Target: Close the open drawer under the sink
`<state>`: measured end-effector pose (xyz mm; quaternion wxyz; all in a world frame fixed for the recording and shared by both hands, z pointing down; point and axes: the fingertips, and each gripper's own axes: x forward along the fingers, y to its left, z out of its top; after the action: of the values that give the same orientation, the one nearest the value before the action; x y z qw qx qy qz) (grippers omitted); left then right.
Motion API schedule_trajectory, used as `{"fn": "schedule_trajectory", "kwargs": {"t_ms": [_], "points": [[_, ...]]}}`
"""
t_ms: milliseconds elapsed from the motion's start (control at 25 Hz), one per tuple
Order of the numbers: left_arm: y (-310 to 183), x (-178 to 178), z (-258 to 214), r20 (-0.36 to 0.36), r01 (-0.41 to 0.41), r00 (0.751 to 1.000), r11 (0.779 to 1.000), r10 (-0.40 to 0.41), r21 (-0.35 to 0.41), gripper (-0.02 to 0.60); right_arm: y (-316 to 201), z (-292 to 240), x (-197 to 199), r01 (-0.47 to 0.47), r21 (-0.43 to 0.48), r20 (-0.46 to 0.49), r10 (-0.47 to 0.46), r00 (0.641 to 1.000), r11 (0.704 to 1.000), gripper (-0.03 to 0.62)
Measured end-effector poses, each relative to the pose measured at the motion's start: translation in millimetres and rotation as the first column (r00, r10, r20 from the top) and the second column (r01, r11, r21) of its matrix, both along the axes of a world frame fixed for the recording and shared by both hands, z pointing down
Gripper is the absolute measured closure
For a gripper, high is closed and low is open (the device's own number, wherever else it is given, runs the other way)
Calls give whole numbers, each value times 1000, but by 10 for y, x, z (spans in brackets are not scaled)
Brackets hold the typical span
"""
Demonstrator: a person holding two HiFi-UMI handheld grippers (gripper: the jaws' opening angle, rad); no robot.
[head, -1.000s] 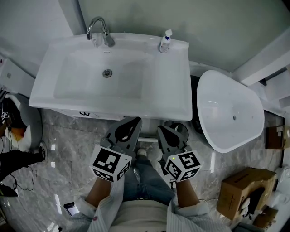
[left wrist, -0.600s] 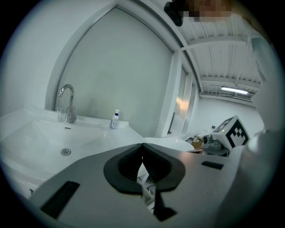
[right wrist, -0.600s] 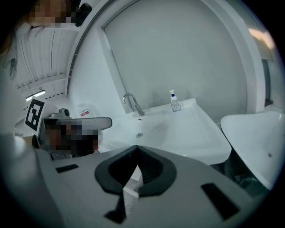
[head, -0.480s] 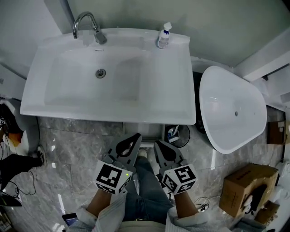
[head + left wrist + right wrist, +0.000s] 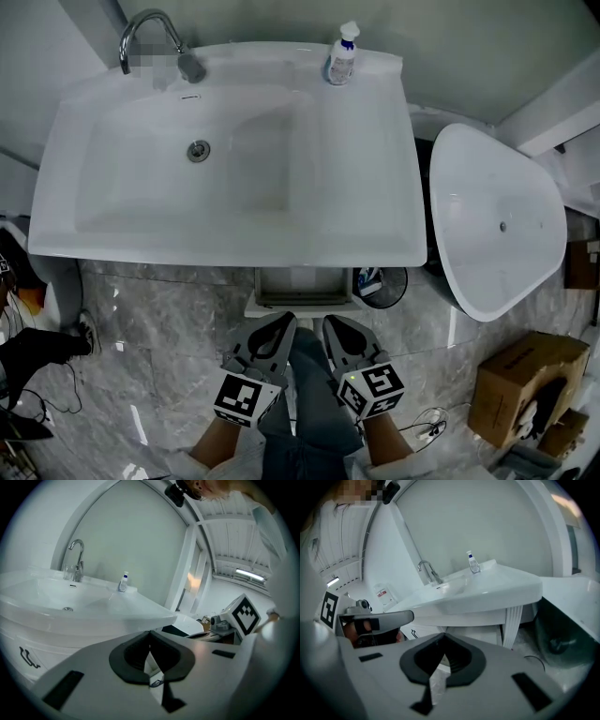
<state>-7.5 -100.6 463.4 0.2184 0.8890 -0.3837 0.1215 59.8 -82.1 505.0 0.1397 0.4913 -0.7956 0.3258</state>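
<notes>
Head view: left gripper (image 5: 278, 328) and right gripper (image 5: 336, 330) hover side by side just out from the sink (image 5: 234, 246), and the drawer (image 5: 302, 287) juts open under its front edge. Left gripper view: jaws together, nothing held. Right gripper view: same, shut and empty, so by my read the whole push is yet to come.

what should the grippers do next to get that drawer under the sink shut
Probably ease both forward until their tips meet the drawer front, then push it in. The drawer sticks out past the sink edge, and the left gripper and right gripper are shut, empty and side by side, seemingly just short of it.
</notes>
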Motion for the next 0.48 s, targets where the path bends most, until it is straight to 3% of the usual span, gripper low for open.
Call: {"fn": "schedule_trajectory", "kwargs": {"t_ms": [480], "points": [[282, -71, 749, 17, 2, 1000, 1000, -1, -25, 566, 269, 748, 62, -36, 8, -33, 36, 999, 999, 585]]}}
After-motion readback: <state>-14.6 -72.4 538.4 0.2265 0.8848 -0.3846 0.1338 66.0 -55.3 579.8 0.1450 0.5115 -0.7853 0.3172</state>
